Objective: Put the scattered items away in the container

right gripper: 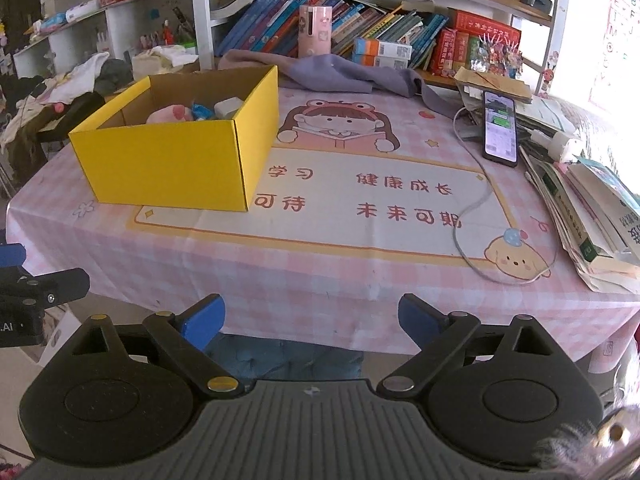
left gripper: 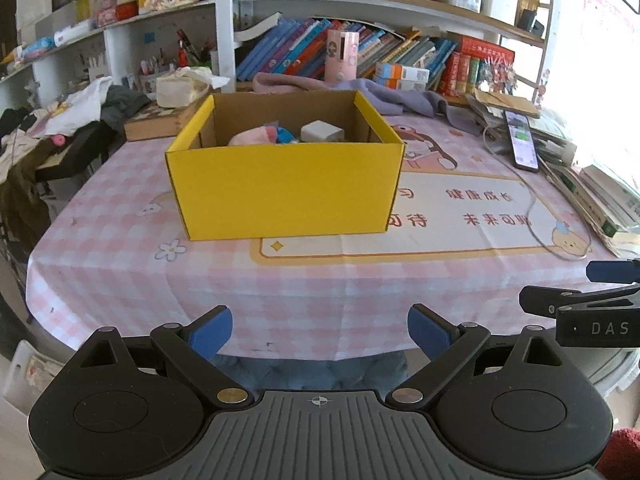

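A yellow cardboard box [left gripper: 286,188] stands on the pink checked tablecloth [left gripper: 304,292]; it also shows in the right wrist view [right gripper: 168,166], at the left. Inside it lie a pink soft item [left gripper: 250,136], a blue item [left gripper: 285,134] and a white block [left gripper: 322,131]. My left gripper [left gripper: 320,334] is open and empty, at the table's near edge, well short of the box. My right gripper [right gripper: 311,322] is open and empty, at the near edge to the right of the box. The right gripper's side shows at the right edge of the left wrist view [left gripper: 596,304].
A phone [right gripper: 499,128] with a white cable [right gripper: 472,216] lies at the right. Stacked books and papers [right gripper: 592,216] fill the right edge. A purple cloth [right gripper: 340,72] lies behind the box. Shelves of books [right gripper: 360,28] stand at the back; clothes [right gripper: 60,92] pile at left.
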The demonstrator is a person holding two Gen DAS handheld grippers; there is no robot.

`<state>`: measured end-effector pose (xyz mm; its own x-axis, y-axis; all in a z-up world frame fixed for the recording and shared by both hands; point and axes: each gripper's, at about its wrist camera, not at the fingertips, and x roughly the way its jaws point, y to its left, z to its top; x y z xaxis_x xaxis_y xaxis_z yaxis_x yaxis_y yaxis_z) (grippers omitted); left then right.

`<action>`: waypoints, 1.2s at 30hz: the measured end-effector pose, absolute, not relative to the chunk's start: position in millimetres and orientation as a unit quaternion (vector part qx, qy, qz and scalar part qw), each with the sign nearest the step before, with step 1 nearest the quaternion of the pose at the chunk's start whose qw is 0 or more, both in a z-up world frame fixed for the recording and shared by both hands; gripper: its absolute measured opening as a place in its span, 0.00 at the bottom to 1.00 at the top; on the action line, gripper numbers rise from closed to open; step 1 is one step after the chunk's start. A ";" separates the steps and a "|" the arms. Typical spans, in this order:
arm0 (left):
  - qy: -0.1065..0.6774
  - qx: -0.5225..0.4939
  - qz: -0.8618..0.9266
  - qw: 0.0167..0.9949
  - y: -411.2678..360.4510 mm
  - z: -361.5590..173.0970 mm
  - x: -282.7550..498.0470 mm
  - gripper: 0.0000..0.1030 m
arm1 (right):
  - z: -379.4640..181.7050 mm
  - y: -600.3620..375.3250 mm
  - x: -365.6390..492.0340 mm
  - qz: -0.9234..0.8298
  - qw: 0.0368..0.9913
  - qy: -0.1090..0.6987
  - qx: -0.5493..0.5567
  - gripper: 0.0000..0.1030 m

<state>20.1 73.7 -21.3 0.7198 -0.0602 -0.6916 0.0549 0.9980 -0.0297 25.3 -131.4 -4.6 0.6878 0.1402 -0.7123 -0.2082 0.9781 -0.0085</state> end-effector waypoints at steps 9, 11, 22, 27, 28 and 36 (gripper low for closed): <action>0.385 0.011 -0.045 0.922 63.6 -22.7 20.1 0.94 | -5.6 -142.3 19.2 0.080 0.918 0.387 -0.032 0.94; 0.389 0.015 -0.048 0.920 60.7 -23.6 20.0 0.94 | -5.8 -143.9 17.6 0.077 0.918 0.388 -0.030 0.94; 0.399 0.019 -0.068 0.914 49.6 -26.0 19.2 0.94 | -7.6 -154.2 12.6 0.065 0.918 0.391 -0.022 0.95; 0.402 0.010 -0.080 0.912 46.5 -26.5 18.8 0.94 | -7.5 -157.3 10.4 0.061 0.918 0.391 -0.020 0.95; 0.402 0.010 -0.081 0.912 45.9 -26.3 19.0 0.94 | -7.3 -158.1 10.0 0.061 0.918 0.391 -0.020 0.95; 0.398 0.018 -0.086 0.913 40.2 -24.6 20.2 0.94 | -6.3 -164.4 8.4 0.054 0.920 0.388 -0.012 0.95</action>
